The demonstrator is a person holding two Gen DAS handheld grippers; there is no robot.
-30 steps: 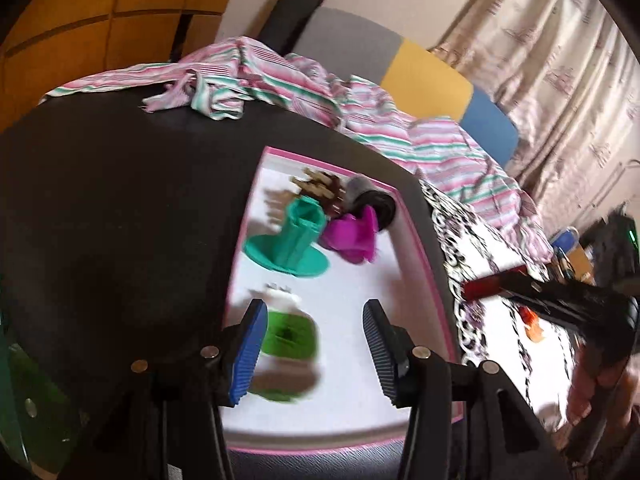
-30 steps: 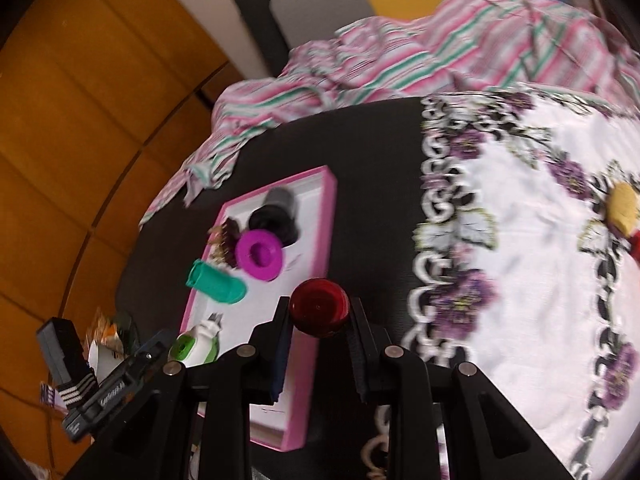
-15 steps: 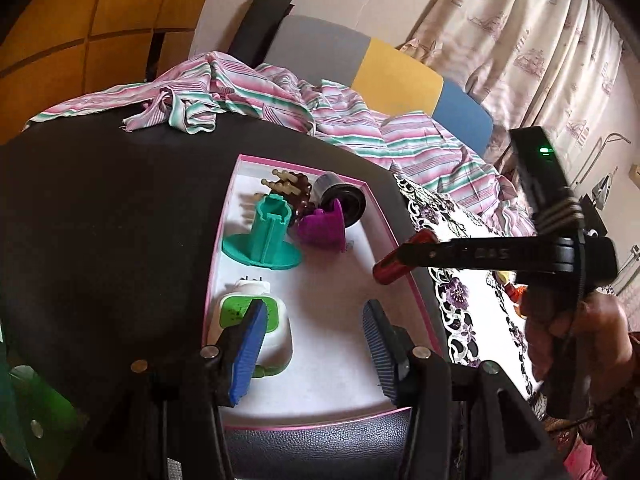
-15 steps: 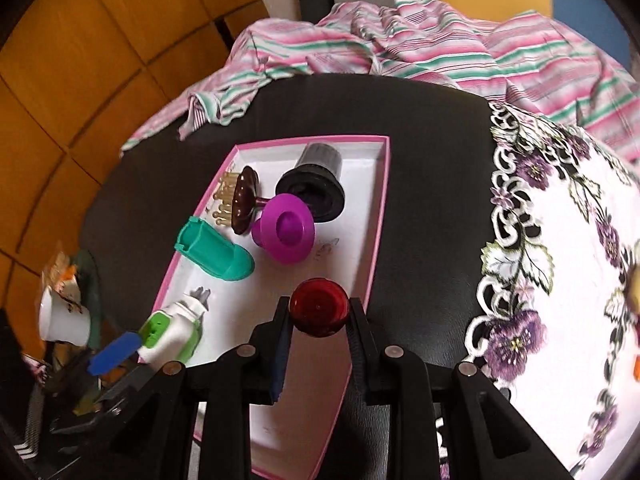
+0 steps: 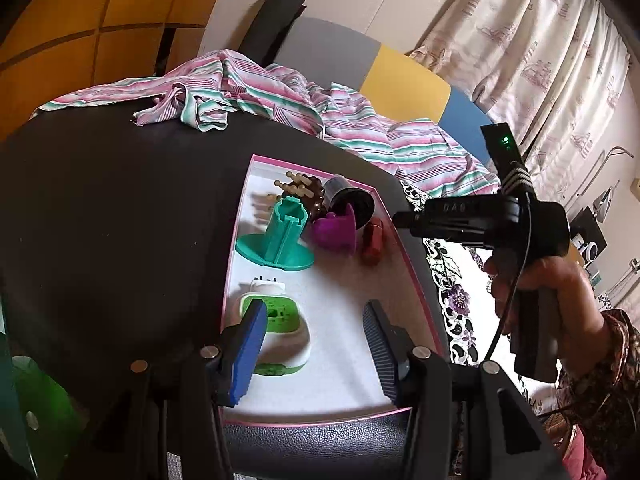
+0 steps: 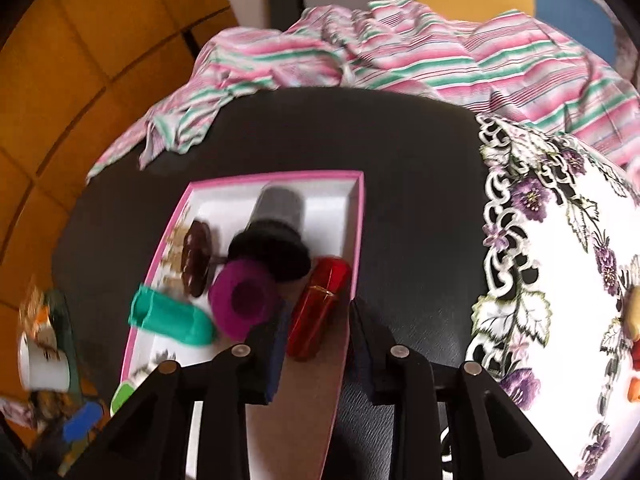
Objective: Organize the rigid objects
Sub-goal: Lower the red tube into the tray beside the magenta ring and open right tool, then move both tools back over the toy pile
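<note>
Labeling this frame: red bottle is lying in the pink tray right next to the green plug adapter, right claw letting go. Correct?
Not quite. The red bottle lies in the pink tray, but next to the purple cup and black cup, as the right wrist view shows. The green plug adapter sits apart, by the left claw. The right claw is opening, its pads off the bottle.

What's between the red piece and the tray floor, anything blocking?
Nothing visible. The red piece already lies in the pink-rimmed tray, beside the purple cup. The right hand-held gripper is opening, its pads clear of it.
</note>
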